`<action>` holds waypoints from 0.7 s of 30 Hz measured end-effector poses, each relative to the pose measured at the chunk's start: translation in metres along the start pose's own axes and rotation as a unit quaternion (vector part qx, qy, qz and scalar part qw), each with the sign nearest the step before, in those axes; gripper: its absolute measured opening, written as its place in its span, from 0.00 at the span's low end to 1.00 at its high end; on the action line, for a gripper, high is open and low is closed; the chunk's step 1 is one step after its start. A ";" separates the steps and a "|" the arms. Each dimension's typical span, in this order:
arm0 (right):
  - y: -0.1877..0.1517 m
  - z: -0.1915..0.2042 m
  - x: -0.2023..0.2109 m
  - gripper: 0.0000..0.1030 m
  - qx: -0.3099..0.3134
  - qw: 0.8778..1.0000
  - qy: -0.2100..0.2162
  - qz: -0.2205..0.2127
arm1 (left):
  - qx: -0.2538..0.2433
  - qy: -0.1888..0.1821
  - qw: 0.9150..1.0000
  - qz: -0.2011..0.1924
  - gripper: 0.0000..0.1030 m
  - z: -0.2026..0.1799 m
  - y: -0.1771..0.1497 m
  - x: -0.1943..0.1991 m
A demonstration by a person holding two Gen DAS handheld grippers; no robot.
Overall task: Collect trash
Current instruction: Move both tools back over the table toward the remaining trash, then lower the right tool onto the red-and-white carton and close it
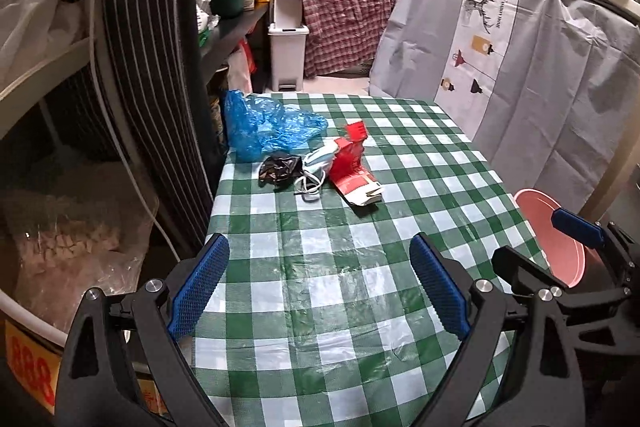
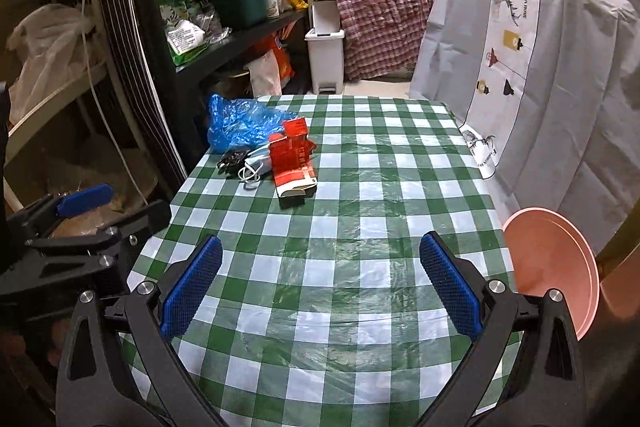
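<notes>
- Writing: "Fashion home" is printed beside a deer head on the grey curtain [image 2: 516,39]; the same print is repeated lower on its hem. Red digits, seemingly "888", are seen on a yellow label [image 1: 30,367] at the lower left of the left wrist view. Lettering on the carton is too small to be read.
- Table [image 1: 340,267]: covered by a green-and-white checked cloth.
- Trash: grouped at the far left part of the table. A blue bag [image 1: 264,125] is crumpled at the far left edge. A black wrapper [image 1: 278,169] lies just in front of it. A face mask [image 1: 316,169] with white loops lies between the wrapper and a red-and-white carton [image 1: 354,171], touching both. The carton is torn open, with its open end turned toward the cameras.
- Left gripper [image 1: 318,287]: jaws are spread wide, with nothing between the blue pads. It is held above the near part of the table; the trash lies well ahead of the jaws, roughly in line with the gap.
- Right gripper [image 2: 320,287]: jaws are likewise spread wide and empty. It is held above the near part of the table; the trash lies well ahead, left of the gap's centre.
- Pink bin [image 2: 556,267]: stands beside the near right edge of the table, just right of the right gripper.
- White pedal bin [image 1: 288,55]: stands on the floor beyond the far end of the table, lid raised.
- Plaid shirt [image 1: 348,11]: hung over the counter edge behind the pedal bin.
</notes>
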State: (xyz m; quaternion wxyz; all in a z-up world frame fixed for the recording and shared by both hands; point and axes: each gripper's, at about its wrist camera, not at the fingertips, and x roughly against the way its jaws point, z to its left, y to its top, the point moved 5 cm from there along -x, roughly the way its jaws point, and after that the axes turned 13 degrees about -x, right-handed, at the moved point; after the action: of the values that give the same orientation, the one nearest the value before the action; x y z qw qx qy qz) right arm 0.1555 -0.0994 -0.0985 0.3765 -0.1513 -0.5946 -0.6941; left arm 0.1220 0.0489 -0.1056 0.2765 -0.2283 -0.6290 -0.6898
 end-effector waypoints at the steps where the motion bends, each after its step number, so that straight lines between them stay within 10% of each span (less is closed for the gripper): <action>1: 0.000 0.000 -0.001 0.94 0.001 1.000 -0.001 0.000 | 0.001 0.000 1.000 0.001 0.86 0.001 0.000 0.000; 21: 0.010 -0.018 -0.073 0.95 -0.036 0.998 -0.023 0.041 | 0.041 0.055 0.997 0.022 0.86 0.040 0.000 -0.010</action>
State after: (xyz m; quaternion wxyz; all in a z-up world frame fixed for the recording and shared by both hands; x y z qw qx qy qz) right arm 0.2156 -0.0918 -0.1444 0.3850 -0.2046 -0.5710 -0.6956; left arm 0.1281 0.0895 -0.1083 0.3350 -0.1918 -0.6353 -0.6688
